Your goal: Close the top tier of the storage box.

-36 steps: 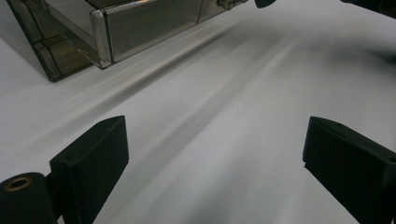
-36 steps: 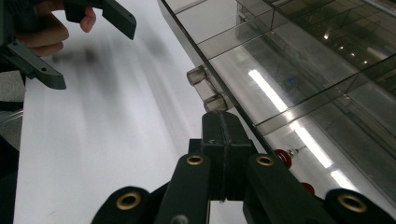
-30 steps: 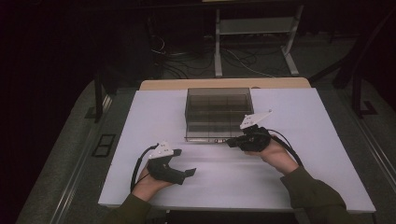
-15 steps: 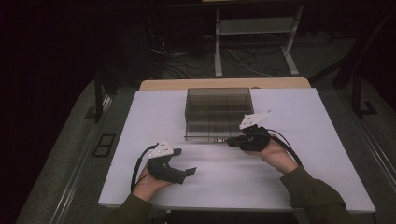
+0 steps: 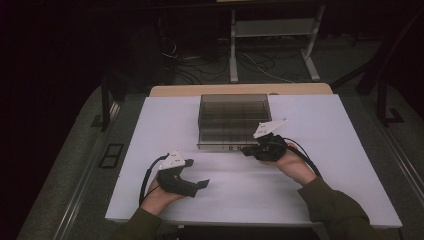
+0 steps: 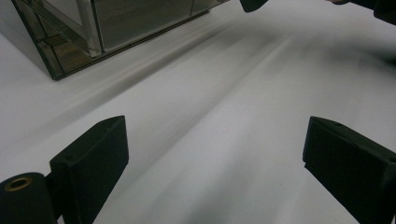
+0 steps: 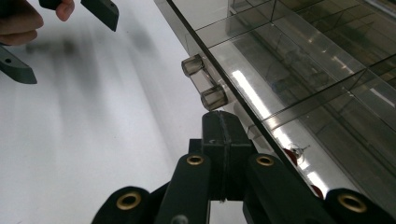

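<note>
A smoky clear box (image 5: 232, 117) with inner dividers stands at the middle back of the white table (image 5: 150, 130). My right gripper (image 5: 246, 150) is at its front wall, shut with nothing between the jaws. In the right gripper view its tip (image 7: 223, 122) sits just short of the box's clear front handle (image 7: 205, 84), beside the lid (image 7: 303, 70). My left gripper (image 5: 197, 174) rests at the table's front left, open and holding nothing. Its wide-apart jaws (image 6: 215, 154) face the box corner (image 6: 116, 23) across bare table.
Small red items (image 7: 292, 156) lie dimly inside the box. A wooden table edge (image 5: 240, 90) shows behind the white sheet, with a metal stand (image 5: 272, 30) and floor cables beyond. The room around is dark.
</note>
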`<state>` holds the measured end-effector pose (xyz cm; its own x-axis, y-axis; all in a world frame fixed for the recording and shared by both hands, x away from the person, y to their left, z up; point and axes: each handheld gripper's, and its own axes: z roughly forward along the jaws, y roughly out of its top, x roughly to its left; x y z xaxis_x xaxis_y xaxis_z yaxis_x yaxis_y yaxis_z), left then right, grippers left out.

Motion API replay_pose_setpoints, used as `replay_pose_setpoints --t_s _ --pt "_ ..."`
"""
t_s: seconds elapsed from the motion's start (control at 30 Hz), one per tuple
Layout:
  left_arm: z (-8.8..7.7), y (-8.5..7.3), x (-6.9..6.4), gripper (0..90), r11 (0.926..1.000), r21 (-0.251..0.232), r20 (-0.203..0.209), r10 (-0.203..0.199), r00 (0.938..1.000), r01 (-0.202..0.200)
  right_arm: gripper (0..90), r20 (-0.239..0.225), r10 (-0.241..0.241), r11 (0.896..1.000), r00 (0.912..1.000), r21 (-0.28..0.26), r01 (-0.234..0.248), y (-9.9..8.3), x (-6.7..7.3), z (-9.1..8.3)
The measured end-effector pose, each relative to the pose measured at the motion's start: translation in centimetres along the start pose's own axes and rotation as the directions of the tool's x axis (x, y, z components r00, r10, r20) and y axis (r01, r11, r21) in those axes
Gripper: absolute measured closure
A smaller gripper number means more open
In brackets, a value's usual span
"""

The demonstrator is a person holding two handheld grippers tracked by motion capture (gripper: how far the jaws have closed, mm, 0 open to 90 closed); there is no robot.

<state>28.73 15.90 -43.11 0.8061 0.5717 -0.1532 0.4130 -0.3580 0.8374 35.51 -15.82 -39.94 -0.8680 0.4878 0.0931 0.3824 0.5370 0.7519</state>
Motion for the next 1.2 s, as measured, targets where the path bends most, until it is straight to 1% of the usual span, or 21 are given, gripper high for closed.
replay_pose_setpoints --t_s 0.13,0.7,0.9,1.2 --pt "0.0 0.0 0.0 6.1 1.0000 -0.001 0.000 0.005 1.0000 -0.005 88.9 0.004 0.000 1.000 1.0000 -0.013 0.000 0.2 -0.1 -0.2" --pt "0.0 0.0 -0.1 6.1 0.9999 0.006 -0.001 0.010 1.0000 -0.010 88.9 0.033 0.003 0.999 0.9995 -0.033 -0.002 0.6 -0.5 -0.5" --pt "0.1 0.0 -0.1 6.1 0.9999 0.009 -0.003 0.010 0.9999 -0.010 88.9 0.040 0.009 0.999 0.9992 -0.047 -0.007 0.8 -0.9 -0.7" --pt "0.2 0.0 -0.3 6.1 0.9998 0.011 0.000 0.015 0.9999 -0.015 88.9 0.052 0.016 0.999 0.9985 -0.052 -0.014 0.8 -1.2 -0.8"
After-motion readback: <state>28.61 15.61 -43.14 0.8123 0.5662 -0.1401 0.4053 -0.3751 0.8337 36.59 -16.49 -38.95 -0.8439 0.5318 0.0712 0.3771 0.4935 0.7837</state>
